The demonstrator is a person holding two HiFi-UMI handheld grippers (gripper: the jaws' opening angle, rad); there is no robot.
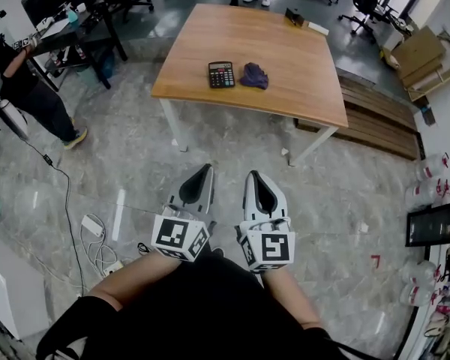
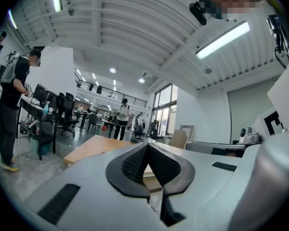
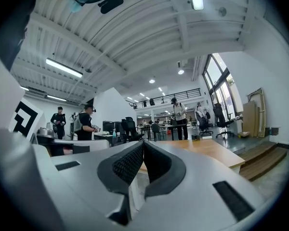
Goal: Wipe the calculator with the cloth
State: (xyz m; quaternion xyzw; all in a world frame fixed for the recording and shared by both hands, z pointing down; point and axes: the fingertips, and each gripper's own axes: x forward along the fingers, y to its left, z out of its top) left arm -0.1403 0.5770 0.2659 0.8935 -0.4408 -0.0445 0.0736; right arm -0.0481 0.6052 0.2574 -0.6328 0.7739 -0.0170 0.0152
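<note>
Calculator (image 1: 221, 74) lies flat near the front edge of the wooden table (image 1: 285, 43), keys up. Purple cloth (image 1: 254, 76) is crumpled just beside it on the right; whether they touch, you can't tell from the head view. Both are well apart from your tongs. Left tongs (image 1: 207, 169) and right tongs (image 1: 252, 175) sit side by side low in the head view, over the grey marble floor (image 1: 232, 148), pointing toward the table. Each gripper view shows its jaws closed tip to tip with nothing between them, and the table edge beyond. White cables (image 1: 97, 242) lie on the floor to your left. A person in black (image 1: 19, 81) stands by a desk at far left.
</note>
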